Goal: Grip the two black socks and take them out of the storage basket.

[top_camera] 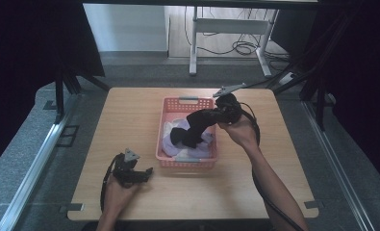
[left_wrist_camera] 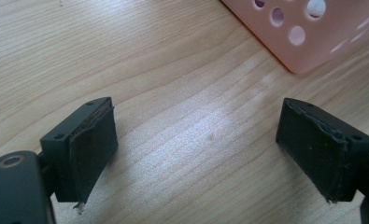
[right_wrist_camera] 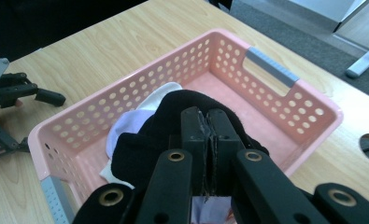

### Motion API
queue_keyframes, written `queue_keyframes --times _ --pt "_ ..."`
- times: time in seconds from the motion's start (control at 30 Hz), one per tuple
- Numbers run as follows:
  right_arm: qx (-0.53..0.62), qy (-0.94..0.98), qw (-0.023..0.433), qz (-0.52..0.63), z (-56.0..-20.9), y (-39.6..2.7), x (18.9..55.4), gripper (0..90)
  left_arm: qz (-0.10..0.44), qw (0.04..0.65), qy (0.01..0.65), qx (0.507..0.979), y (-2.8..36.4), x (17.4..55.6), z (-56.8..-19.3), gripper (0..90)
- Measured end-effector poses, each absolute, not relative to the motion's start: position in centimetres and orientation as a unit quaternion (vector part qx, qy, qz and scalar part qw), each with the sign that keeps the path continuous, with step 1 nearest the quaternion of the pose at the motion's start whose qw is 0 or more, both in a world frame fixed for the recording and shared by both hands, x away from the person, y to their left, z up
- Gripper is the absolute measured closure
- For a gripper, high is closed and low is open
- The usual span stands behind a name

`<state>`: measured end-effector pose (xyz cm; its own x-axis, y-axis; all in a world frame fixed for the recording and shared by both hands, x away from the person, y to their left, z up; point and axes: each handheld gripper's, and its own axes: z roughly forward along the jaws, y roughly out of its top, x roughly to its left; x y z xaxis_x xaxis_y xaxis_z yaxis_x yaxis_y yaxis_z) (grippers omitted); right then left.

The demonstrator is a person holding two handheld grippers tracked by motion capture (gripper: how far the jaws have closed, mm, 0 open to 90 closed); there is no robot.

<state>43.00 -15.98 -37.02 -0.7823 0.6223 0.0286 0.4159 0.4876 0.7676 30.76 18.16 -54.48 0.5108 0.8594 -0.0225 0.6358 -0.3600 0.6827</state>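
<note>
Dim light with dark surrounds frames the bench (top_camera: 130, 110) from overhead, a soft glare patch whitens the wood grain in the left gripper view, and the nearest tool parts blur in both close views.

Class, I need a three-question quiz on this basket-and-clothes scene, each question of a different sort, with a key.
1. True or false: the left gripper stands open over bare table.
2. What does the right gripper grip? A) black cloth B) white cloth C) basket rim
3. Fill in: the white cloth lies inside the pink ____.

Key: 1 true. 2 A, the black cloth, hanging over the basket. 3 basket.
</note>
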Motion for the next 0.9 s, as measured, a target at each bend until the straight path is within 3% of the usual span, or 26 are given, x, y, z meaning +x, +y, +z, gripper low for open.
queue_keyframes --times 0.9 --pt "0.351 0.826 0.171 0.408 -35.7 -22.3 42.0 87.5 0.172 0.325 0.465 0.805 18.1 30.7 -54.5 12.1"
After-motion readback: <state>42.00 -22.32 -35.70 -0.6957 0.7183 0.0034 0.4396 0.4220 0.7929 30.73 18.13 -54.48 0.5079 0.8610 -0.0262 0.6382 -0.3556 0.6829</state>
